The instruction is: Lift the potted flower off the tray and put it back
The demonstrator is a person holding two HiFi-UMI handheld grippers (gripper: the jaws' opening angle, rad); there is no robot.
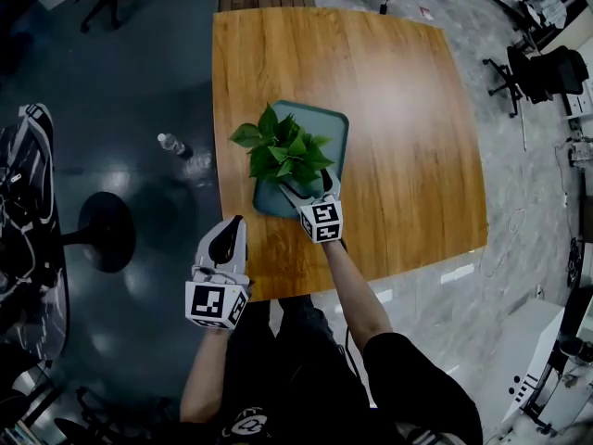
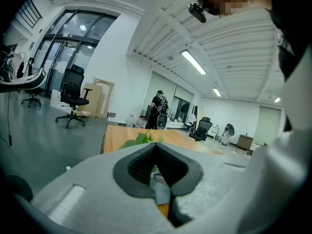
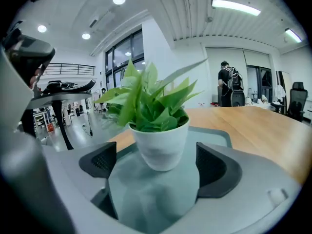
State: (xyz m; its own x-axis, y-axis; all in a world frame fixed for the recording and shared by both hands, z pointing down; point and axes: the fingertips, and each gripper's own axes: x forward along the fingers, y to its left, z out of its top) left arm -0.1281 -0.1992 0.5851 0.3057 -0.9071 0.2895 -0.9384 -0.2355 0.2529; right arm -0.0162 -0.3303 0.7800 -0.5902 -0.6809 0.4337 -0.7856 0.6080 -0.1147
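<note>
A potted flower with green leaves (image 1: 283, 151) in a white pot (image 3: 161, 143) stands on a teal tray (image 1: 329, 123) in the middle of a wooden table (image 1: 408, 156). My right gripper (image 1: 310, 190) is at the tray's near edge, open, its dark pads (image 3: 100, 161) a little short of the pot on either side and not touching it. My left gripper (image 1: 232, 228) hovers by the table's near left edge, away from the tray. Its pads (image 2: 141, 167) meet with nothing between them. The leaves (image 2: 141, 140) show beyond them.
A water bottle (image 1: 172, 144) lies on the dark floor left of the table. A round stand base (image 1: 107, 232) is further left, and office chairs (image 1: 542, 72) stand to the right. A person (image 3: 229, 84) stands far behind the table.
</note>
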